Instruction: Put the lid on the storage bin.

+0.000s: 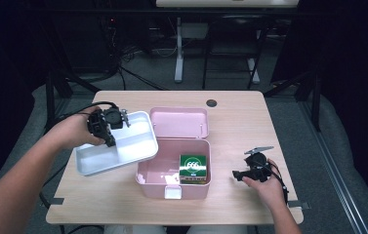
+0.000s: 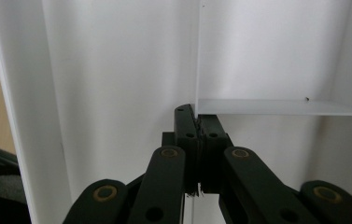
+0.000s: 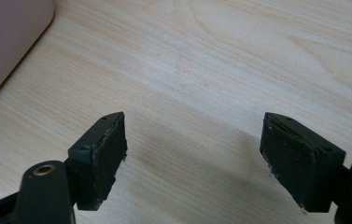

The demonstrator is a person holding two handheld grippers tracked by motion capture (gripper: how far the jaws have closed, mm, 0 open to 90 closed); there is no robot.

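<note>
White tray [image 1: 123,146] is held up off the table, tilted, at the left rim of the pink box [image 1: 172,183], its right corner overlapping the box's left rim. Left gripper [image 1: 107,127] has its jaws clamped together on the tray's inner divider [image 2: 276,106], a thin wall that gives 2 flat faces to pinch, likely why it's grabbed there and not by the rim. Pink box sits open, lid [image 1: 179,122] flipped back, green packet [image 1: 193,168] standing in the right part, so the tray probably goes in over it or just came out; can't tell which. Right gripper [image 1: 242,174] rests on the bare table [image 3: 239,60] beside the box, jaws wide apart, holding nothing, parked clear of the tray's path.
</note>
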